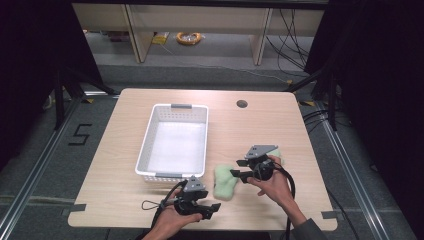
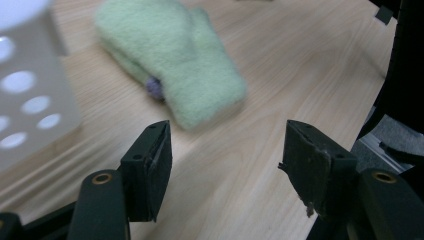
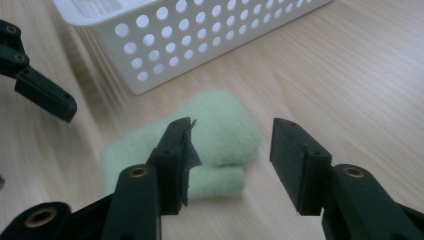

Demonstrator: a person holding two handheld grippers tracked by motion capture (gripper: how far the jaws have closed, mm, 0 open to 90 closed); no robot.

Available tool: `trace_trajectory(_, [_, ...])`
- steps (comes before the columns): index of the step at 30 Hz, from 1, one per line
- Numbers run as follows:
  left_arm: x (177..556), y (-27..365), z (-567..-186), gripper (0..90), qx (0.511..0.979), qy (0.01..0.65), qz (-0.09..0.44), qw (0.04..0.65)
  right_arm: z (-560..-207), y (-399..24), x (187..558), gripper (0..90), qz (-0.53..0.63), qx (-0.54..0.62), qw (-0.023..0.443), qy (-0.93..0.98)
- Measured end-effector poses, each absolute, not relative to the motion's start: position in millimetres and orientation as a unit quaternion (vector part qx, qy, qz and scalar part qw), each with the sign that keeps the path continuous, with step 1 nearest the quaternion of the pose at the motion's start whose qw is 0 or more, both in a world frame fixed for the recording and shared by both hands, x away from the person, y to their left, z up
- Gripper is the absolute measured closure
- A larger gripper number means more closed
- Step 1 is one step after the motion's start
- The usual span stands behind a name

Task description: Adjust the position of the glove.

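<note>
A pale green fuzzy mitten [image 1: 225, 182] lies flat on the wooden table, just right of the basket's near corner. My left gripper [image 1: 214, 208] sits low at the table's front edge, jaws pointing right toward the mitten and open with nothing between them. In the left gripper view the mitten [image 2: 170, 60] lies ahead of the left gripper [image 2: 227, 150], apart from its pads. My right gripper [image 1: 236, 169] hovers just right of the mitten, open and pointing left. In the right gripper view the mitten [image 3: 220, 135] shows beyond the spread jaws of the right gripper [image 3: 232, 145], untouched.
A white perforated basket [image 1: 146, 145] stands left of centre, with nothing inside it. A second pale green piece [image 1: 277, 154] peeks out behind the right gripper. A round cable hole [image 1: 242, 104] sits near the table's far edge. Cables trail from both grippers toward the front edge.
</note>
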State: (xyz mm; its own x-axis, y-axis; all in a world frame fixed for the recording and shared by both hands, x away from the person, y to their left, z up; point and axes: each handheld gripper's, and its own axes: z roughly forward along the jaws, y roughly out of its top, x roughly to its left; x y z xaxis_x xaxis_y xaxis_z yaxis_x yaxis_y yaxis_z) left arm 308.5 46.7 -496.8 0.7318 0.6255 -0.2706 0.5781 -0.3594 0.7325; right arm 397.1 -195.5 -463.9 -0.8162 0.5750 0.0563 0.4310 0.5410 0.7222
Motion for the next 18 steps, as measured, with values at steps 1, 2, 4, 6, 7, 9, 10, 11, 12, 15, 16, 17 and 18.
trace_trajectory(1, [309.5, 43.9, -497.2, 36.8, 0.829, 0.361, 0.03, 0.427, -463.9, -195.5, 397.1, 54.2, 0.383, 0.288, 0.094, 0.873])
trace_trajectory(2, [311.0, 39.4, -497.4, 37.4, 0.829, 0.361, 0.039, 0.426, -466.2, -192.9, 400.9, 54.6, 0.386, 0.289, 0.091, 0.871])
trace_trajectory(4, [314.8, 34.4, -497.3, 38.5, 0.832, 0.356, 0.05, 0.423, -470.3, -188.4, 409.1, 56.3, 0.384, 0.29, 0.075, 0.873])
trace_trajectory(6, [318.7, 30.6, -497.8, 40.0, 0.837, 0.352, 0.058, 0.416, -475.3, -182.9, 415.5, 56.4, 0.384, 0.289, 0.085, 0.873])
trace_trajectory(7, [320.5, 29.2, -498.7, 40.4, 0.838, 0.351, 0.061, 0.414, -476.4, -180.6, 417.9, 56.4, 0.383, 0.292, 0.081, 0.872])
trace_trajectory(9, [323.8, 27.7, -499.8, 41.5, 0.842, 0.349, 0.063, 0.406, -477.2, -177.4, 422.4, 56.4, 0.373, 0.29, 0.073, 0.878])
trace_trajectory(10, [325.0, 26.8, -500.6, 42.5, 0.843, 0.349, 0.064, 0.404, -478.4, -175.3, 424.1, 56.5, 0.371, 0.29, 0.072, 0.879])
trace_trajectory(11, [325.7, 24.6, -501.7, 42.8, 0.84, 0.354, 0.064, 0.407, -479.6, -173.6, 426.1, 56.6, 0.369, 0.289, 0.068, 0.881])
trace_trajectory(12, [326.8, 24.2, -502.3, 43.8, 0.844, 0.352, 0.065, 0.399, -482.9, -170.6, 427.9, 56.6, 0.377, 0.292, 0.067, 0.876])
trace_trajectory(15, [328.0, 21.4, -506.1, 45.7, 0.846, 0.354, 0.064, 0.393, -485.8, -168.5, 433.4, 58.2, 0.363, 0.301, 0.044, 0.881])
trace_trajectory(16, [328.0, 20.2, -507.3, 46.8, 0.844, 0.355, 0.066, 0.396, -487.4, -168.0, 434.3, 58.4, 0.359, 0.302, 0.042, 0.882])
trace_trajectory(17, [328.9, 21.3, -507.4, 49.7, 0.849, 0.351, 0.076, 0.387, -491.2, -166.6, 435.5, 59.7, 0.368, 0.302, 0.04, 0.879])
trace_trajectory(18, [328.7, 21.2, -507.6, 52.5, 0.851, 0.347, 0.08, 0.386, -492.4, -166.8, 436.4, 61.4, 0.367, 0.301, 0.038, 0.88])
